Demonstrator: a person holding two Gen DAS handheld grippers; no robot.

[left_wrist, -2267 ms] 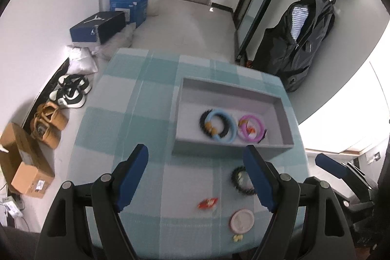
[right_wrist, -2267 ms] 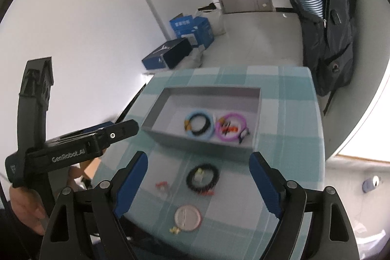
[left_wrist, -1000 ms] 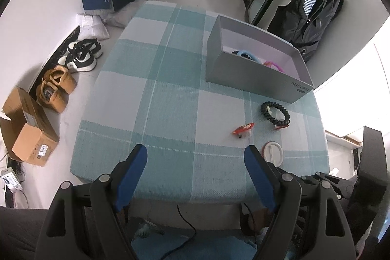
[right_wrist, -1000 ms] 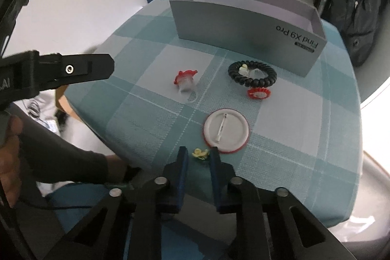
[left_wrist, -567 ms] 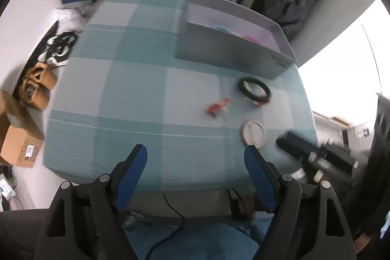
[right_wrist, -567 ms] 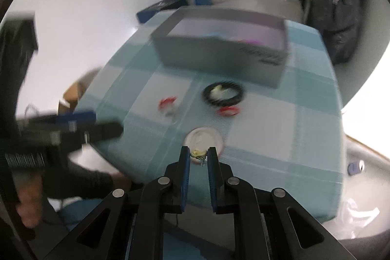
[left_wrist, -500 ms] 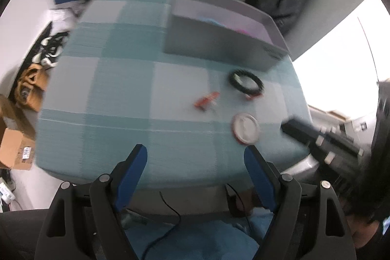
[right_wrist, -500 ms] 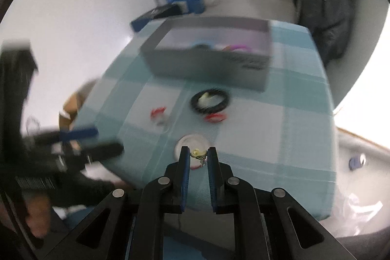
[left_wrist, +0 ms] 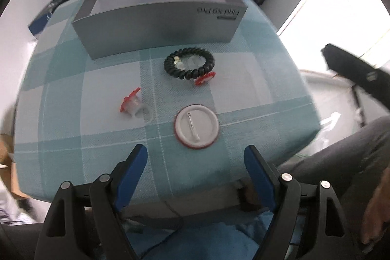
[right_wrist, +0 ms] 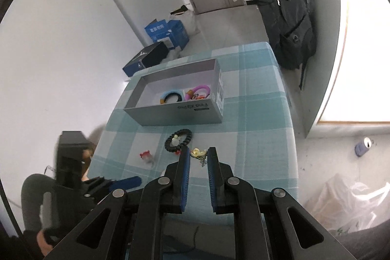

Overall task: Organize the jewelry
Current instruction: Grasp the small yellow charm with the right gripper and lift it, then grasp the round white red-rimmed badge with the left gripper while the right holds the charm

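Teal-and-white checked cloth covers the table [left_wrist: 73, 113], and from the left wrist view we see the grey box [left_wrist: 156, 21] standing toward the far edge with its long wall facing us, its inside hidden from here. Just in front of that wall lies the black coil bracelet [left_wrist: 189, 64] with a red charm touching its near side; the small red-topped piece [left_wrist: 130, 99] sits toward the left edge, and the white round badge [left_wrist: 196, 126], pin side up, lies nearest us, close to the near edge. Our left gripper [left_wrist: 196, 155] hangs above that near edge with its fingers spread wide and nothing between them. From the right wrist view we look down from higher up: our right gripper [right_wrist: 197, 153] has its fingers drawn close together, pinching the small yellow trinket [right_wrist: 198, 152] at the very tips, over the cloth on the near side of the box. Inside the box we see a blue ring [right_wrist: 171, 97] and a pink ring [right_wrist: 198, 91] resting against the near wall toward the right end. We judge the step in hand to be carrying the trinket into the box, so we keep the pinch firm, clear the near wall with room to spare, and let go low over the bare floor at the left end, since so light a thing held by so little could slip or bounce.
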